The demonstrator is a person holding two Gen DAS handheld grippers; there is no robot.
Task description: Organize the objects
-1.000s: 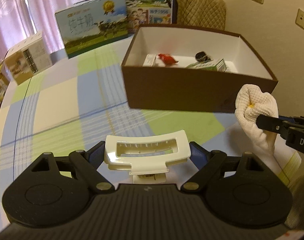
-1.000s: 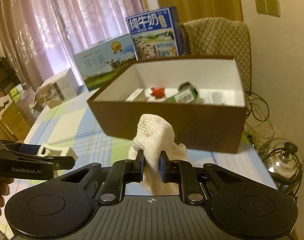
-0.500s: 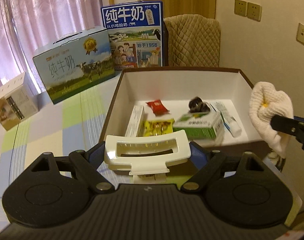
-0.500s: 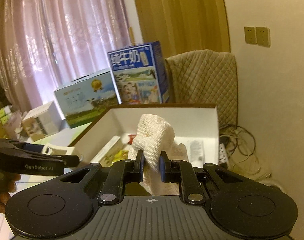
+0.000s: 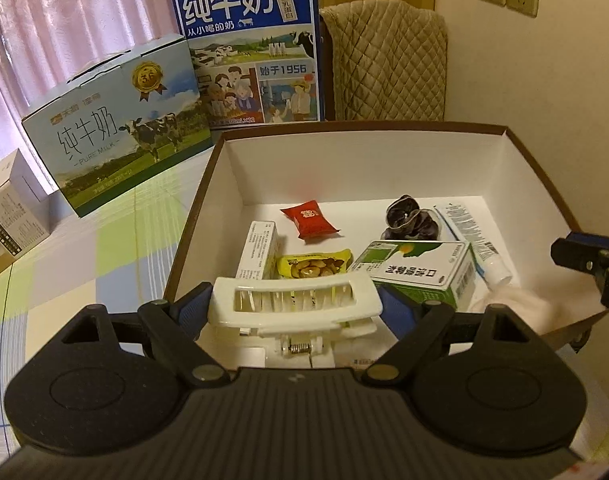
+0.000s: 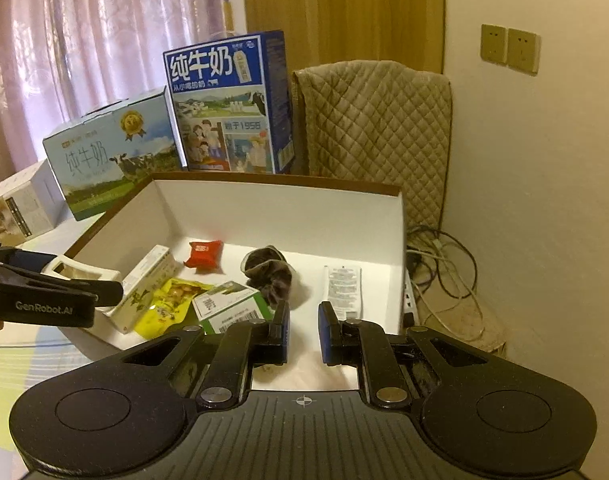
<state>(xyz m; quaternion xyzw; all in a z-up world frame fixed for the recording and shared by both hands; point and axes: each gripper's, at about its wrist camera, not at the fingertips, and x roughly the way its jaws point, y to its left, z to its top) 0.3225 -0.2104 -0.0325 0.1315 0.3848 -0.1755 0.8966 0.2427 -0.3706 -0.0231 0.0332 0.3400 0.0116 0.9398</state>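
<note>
My left gripper is shut on a white hair claw clip and holds it over the near edge of the brown box. In the right wrist view the clip hangs above the box's left wall. My right gripper stands open over the box's near right corner. The white cloth lies in that corner, below the right gripper; a pale patch of the cloth shows under its fingers. Inside the box lie a red packet, a dark scrunchie, a green carton, a yellow snack bag, a slim white box and a tube.
Two milk cartons stand behind the box on the checked tablecloth. A small white carton sits far left. A quilted chair back and floor cables lie to the right, by the wall.
Both grippers moved forward over the box. The right gripper opened and let go of the white cloth, which now lies in the box. The left keeps the clip.
</note>
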